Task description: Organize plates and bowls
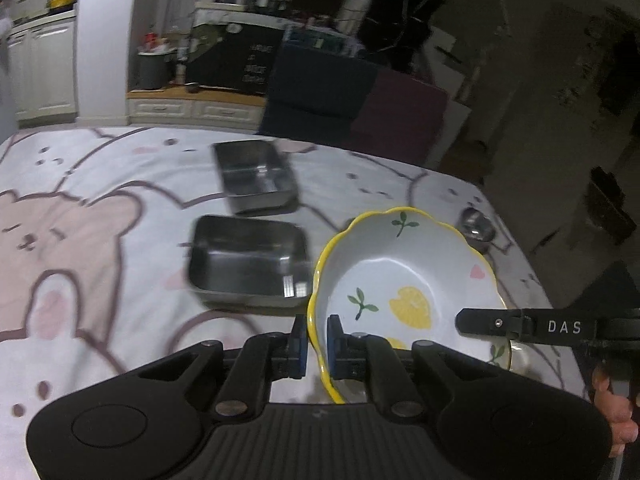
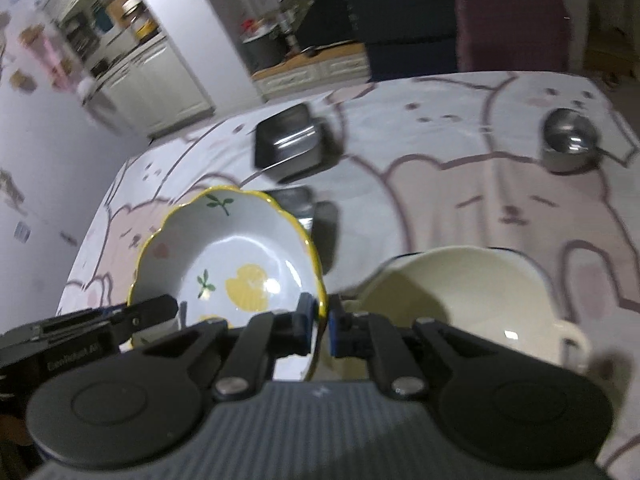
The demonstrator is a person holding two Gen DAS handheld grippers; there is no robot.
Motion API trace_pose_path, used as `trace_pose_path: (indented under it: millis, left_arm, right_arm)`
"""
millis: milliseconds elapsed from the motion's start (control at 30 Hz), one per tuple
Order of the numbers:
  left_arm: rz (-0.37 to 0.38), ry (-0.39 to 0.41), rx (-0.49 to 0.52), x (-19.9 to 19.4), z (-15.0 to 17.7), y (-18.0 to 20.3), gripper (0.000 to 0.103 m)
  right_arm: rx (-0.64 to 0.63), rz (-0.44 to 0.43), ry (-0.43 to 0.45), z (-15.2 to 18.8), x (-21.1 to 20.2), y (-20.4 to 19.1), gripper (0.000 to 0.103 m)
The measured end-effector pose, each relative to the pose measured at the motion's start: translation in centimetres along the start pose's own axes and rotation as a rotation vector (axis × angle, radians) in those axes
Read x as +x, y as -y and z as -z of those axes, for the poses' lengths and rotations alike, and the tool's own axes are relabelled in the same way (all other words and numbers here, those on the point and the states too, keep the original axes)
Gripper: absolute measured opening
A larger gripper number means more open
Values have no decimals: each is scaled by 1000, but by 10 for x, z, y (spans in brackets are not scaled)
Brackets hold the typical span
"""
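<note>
From the left wrist camera, the left gripper is clamped narrow on the near-left rim of a scalloped bowl, white with a yellow edge and painted lemons and green sprigs. One blue pad sits outside the rim and one inside, both pressing the ceramic. The bowl tilts toward the camera above a table covered in a pink-and-white bear print cloth. At the bowl's right side a black finger of the right gripper reaches over the rim, with a person's hand showing behind it at the frame edge. Just left of the bowl sits a rectangular steel tray, and a second steel tray lies further back. A small steel cup stands near the table's right edge.

From the right wrist camera, the right gripper pinches the bowl's right rim just as tightly, pads on either side of the yellow edge. The left gripper reaches in from the lower left. Beside the bowl, to the right, sits a cream bowl with a handle. The two trays are blurred behind, and the steel cup stands well apart at the far right.
</note>
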State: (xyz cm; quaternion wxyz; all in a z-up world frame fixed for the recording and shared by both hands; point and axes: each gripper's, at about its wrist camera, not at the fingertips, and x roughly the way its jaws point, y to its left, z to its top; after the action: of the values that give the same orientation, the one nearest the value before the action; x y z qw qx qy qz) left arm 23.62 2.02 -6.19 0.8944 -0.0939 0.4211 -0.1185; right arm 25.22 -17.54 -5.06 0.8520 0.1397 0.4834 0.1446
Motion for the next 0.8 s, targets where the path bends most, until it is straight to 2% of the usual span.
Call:
trace_pose_path:
  millis: [200, 400, 567, 800]
  left_arm:
    - [52, -19, 43, 21, -2, 42, 10]
    - [83, -70, 79, 46, 2, 72, 10]
    - [76, -127, 89, 65, 8, 83, 10]
    - [52, -195, 85, 86, 15, 79, 10]
  right_arm:
    - [76, 47, 46, 7, -28, 46, 9]
    - [136, 86, 57, 13, -34, 88, 9]
    - [150, 114, 20, 20, -27, 109, 10]
    - [160, 135, -41, 20, -10, 121, 10]
